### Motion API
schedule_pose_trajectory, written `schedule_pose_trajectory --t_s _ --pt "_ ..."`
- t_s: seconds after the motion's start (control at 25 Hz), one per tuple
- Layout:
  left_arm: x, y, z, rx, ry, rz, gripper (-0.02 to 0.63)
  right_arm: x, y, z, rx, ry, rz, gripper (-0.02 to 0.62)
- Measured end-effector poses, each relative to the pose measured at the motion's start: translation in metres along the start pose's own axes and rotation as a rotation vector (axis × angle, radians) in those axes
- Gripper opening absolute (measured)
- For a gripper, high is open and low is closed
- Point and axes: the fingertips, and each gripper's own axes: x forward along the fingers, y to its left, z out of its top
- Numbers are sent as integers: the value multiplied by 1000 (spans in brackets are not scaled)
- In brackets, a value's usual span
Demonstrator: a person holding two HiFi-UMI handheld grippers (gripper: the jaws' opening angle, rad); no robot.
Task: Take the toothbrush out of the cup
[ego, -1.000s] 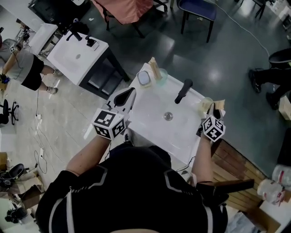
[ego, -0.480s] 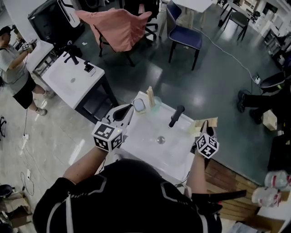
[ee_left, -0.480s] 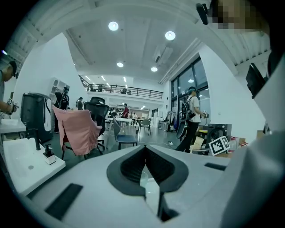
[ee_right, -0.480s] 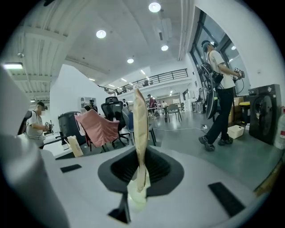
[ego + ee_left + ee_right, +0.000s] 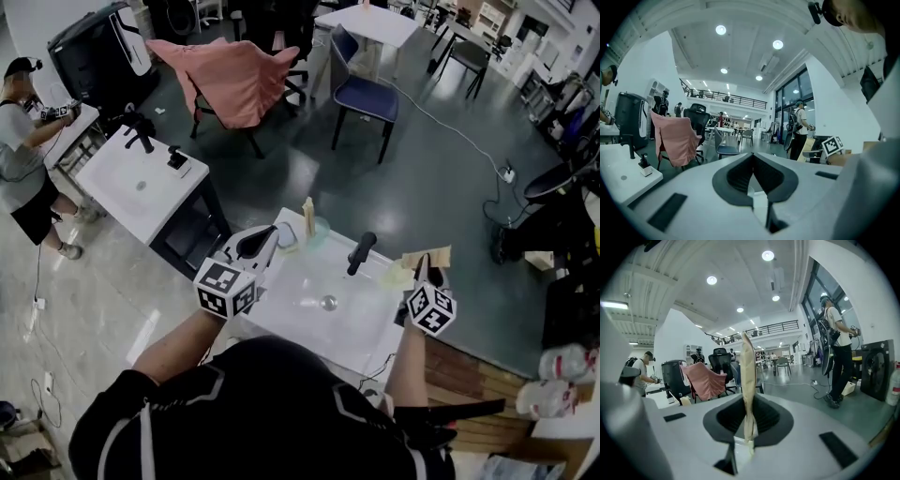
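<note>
My right gripper (image 5: 424,269) is at the sink's right rim, shut on a cream, flat toothbrush (image 5: 427,256). In the right gripper view the toothbrush (image 5: 747,376) stands upright between the jaws of that gripper (image 5: 749,401). A pale cup (image 5: 397,274) sits just left of it on the rim. My left gripper (image 5: 261,244) hovers over the sink's left rim. In its own view the left gripper (image 5: 753,157) has its jaws together with nothing between them. At the back rim a second, greenish cup (image 5: 319,231) holds another upright brush (image 5: 307,216).
The white sink top (image 5: 300,323) carries a black faucet (image 5: 360,252) and a drain (image 5: 328,303). A second white table (image 5: 131,192) stands at the left, with a chair draped in pink cloth (image 5: 234,80) and a blue chair (image 5: 366,94) behind. People stand around the room.
Both grippers have risen. The right one has come up beside the pale cup with the toothbrush in its jaws. The head view now takes in more of the room.
</note>
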Motion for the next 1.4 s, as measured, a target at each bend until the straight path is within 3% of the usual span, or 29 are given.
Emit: schedule_pose_trajectory --t_s 0.52,1.28,1.4 --pt "3 1 1 -16 -3 -74 5 -39 48 71 -60 -105 48 41" --pt "7 13 -9 11 1 -72 8 -44 74 98 -87 -131 86 41" --pt "14 15 -26 4 37 -76 63 -52 79 103 -92 -132 97 41"
